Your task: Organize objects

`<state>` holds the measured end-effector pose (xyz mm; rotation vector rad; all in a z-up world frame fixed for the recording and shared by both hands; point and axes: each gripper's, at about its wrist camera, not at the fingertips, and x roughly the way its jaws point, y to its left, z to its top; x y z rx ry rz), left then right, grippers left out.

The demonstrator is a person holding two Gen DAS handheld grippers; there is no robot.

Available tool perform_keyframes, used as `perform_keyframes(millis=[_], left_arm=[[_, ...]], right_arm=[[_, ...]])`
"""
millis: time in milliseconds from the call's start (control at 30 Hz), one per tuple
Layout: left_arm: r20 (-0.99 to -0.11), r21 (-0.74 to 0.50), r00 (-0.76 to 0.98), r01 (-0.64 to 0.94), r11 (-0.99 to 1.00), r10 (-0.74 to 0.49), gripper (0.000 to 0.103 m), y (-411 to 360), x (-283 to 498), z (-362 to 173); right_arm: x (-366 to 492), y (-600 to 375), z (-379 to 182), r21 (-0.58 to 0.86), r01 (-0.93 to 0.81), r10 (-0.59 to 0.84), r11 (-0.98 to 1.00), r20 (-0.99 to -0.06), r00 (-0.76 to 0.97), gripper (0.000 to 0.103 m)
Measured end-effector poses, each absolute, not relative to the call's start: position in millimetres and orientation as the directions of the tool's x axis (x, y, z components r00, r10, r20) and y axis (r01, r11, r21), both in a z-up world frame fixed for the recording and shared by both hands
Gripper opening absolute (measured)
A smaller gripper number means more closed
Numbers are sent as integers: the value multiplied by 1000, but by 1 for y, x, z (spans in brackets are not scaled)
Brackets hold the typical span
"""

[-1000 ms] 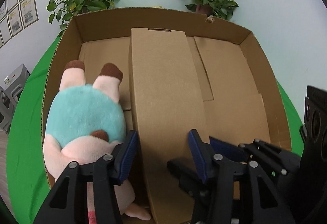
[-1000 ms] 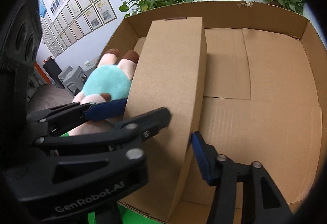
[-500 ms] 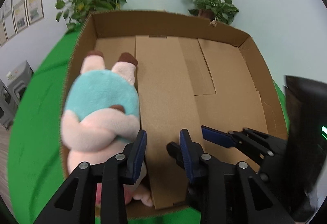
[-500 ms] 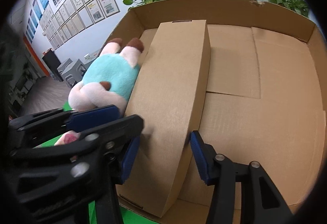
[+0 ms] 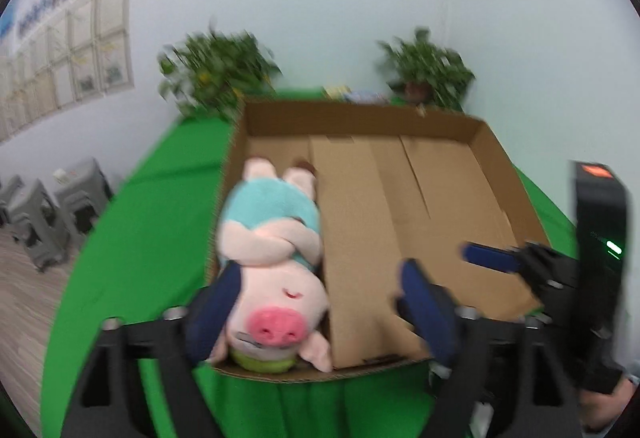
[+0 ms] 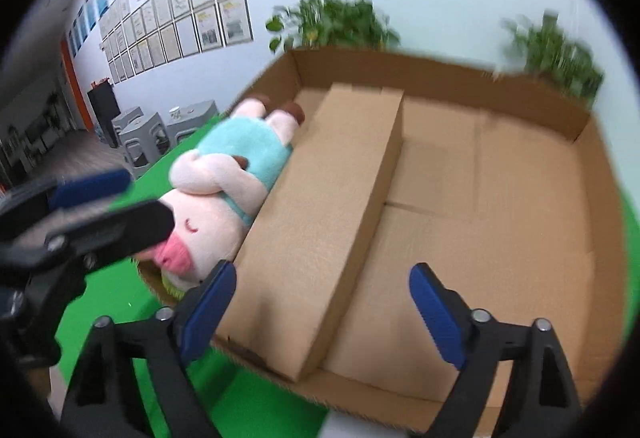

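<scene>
A large open cardboard tray rests on a green cloth. Inside at its left lies a plush pig in a teal shirt, snout toward me. Beside it lies a long closed cardboard box. My left gripper is open and empty, above the tray's near edge. My right gripper is open and empty, above the near end of the long box. Each gripper shows in the other's view, the right and the left.
The green cloth covers the table around the tray. Two potted plants stand behind the tray by the wall. Grey stools stand on the floor at left. The tray's right half holds nothing.
Both grippers have pulled back and up from the long box and opened wider. The box and pig stay lying in the tray.
</scene>
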<state>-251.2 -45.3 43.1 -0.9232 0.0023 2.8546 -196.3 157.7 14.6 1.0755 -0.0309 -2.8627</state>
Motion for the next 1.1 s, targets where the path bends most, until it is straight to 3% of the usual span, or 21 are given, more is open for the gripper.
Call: perform_keyframes(millis=[67, 333, 600, 1100], left_arm=[[-525, -21, -844, -122, -992, 115, 100, -46, -233, 48], [-477, -6, -873, -111, -994, 101, 102, -40, -196, 52], [-466, 4, -881, -93, -996, 80, 102, -24, -163, 45], [-459, -39, -884, -77, -996, 86, 102, 5, -125, 39]], right_arm=[[-175, 157, 20, 0, 57, -44, -998, -632, -774, 102], [-126, 160, 32, -6, -37, 34, -999, -569, -821, 102], [-90, 160, 25, -26, -106, 102, -994, -568, -817, 102], [-64, 164, 23, 18, -145, 114, -989, -529, -841, 102]])
